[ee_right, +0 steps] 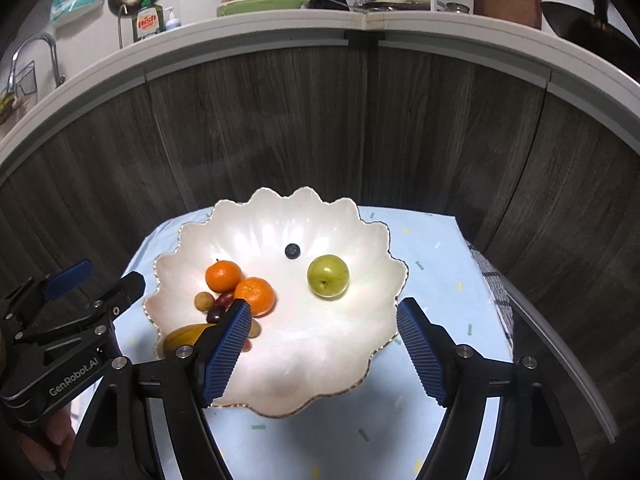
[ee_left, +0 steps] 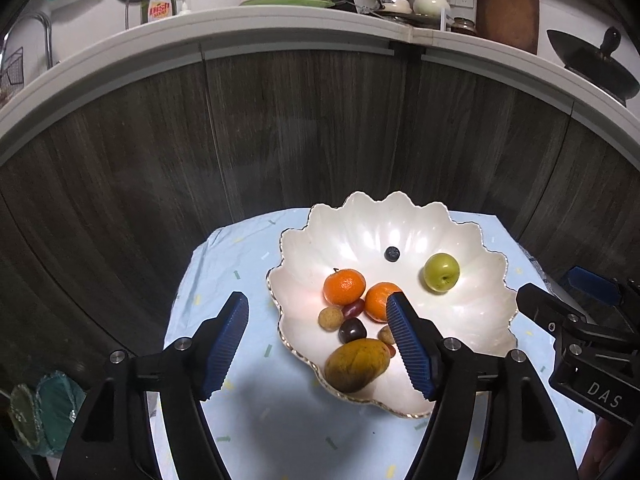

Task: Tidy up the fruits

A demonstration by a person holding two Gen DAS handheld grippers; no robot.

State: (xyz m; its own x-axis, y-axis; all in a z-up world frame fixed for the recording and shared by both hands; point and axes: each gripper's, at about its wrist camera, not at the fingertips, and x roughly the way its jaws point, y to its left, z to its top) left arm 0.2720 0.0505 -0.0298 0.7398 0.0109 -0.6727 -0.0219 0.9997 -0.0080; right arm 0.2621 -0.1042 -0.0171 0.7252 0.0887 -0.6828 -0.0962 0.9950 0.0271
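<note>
A white scalloped bowl (ee_left: 460,340) (ee_right: 312,352) stands on a light blue cloth (ee_left: 248,412) (ee_right: 432,264). It holds two tangerines (ee_left: 345,286) (ee_right: 223,276), a green apple (ee_left: 441,272) (ee_right: 328,277), a blueberry (ee_left: 392,254) (ee_right: 293,251), a yellow-brown mango (ee_left: 356,365) (ee_right: 180,338), dark grapes (ee_left: 352,330) (ee_right: 215,314) and small brown fruits (ee_left: 330,317). My left gripper (ee_left: 317,308) hovers open over the bowl's left rim, nothing between its fingers. My right gripper (ee_right: 324,312) hovers open over the bowl's middle, empty. Each gripper shows at the side of the other's view.
Dark wood cabinet fronts (ee_left: 304,128) rise just behind the table, under a white counter (ee_left: 280,28) crowded with dishes and pans. A checked cloth (ee_right: 496,292) hangs at the table's right edge. A green bundle (ee_left: 40,412) lies low on the left.
</note>
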